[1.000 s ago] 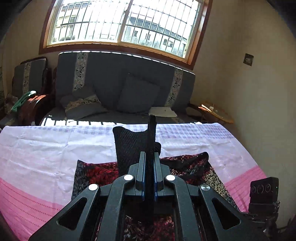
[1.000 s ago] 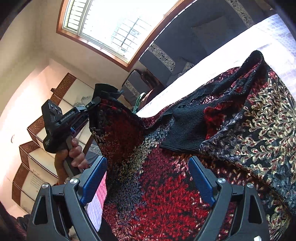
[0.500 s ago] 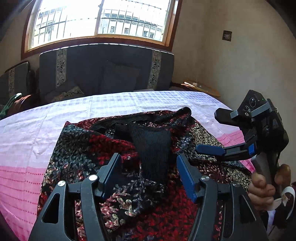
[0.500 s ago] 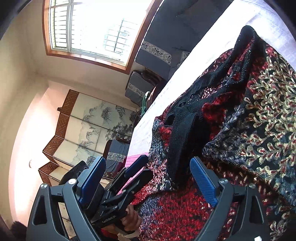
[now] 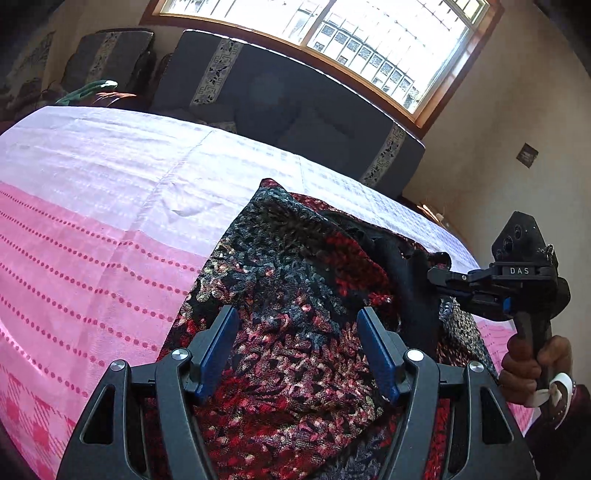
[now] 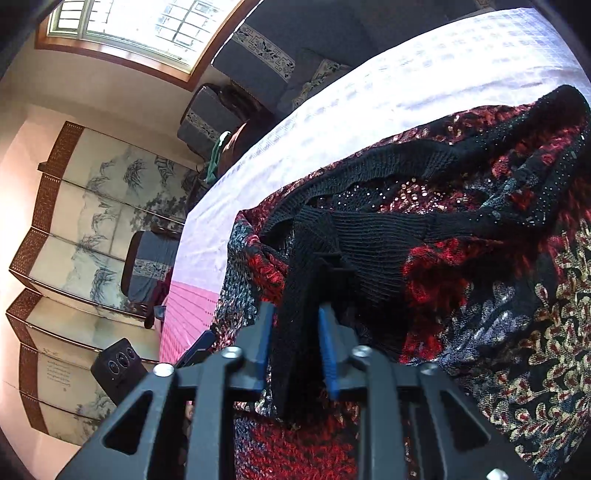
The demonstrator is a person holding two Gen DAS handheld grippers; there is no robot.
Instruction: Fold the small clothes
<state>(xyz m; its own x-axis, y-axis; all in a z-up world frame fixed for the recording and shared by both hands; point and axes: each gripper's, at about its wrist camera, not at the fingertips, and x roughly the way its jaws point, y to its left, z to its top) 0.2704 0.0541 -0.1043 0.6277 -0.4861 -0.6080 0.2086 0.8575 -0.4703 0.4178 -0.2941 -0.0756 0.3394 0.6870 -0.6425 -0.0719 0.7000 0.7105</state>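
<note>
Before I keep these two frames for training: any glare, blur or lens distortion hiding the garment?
Left wrist view: window blown out, room edges bowed by fisheye, garment slightly soft but readable. Right wrist view: window overexposed, warm glare on the folding screen, black ribbed band sharp between the right gripper pads.

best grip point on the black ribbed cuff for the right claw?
Take the black ribbed cuff at its free end, from the near edge, pads across its flat faces. It lies as a narrow band atop the red patterned sweater. The right claw is closing there, cuff between its pads.
</note>
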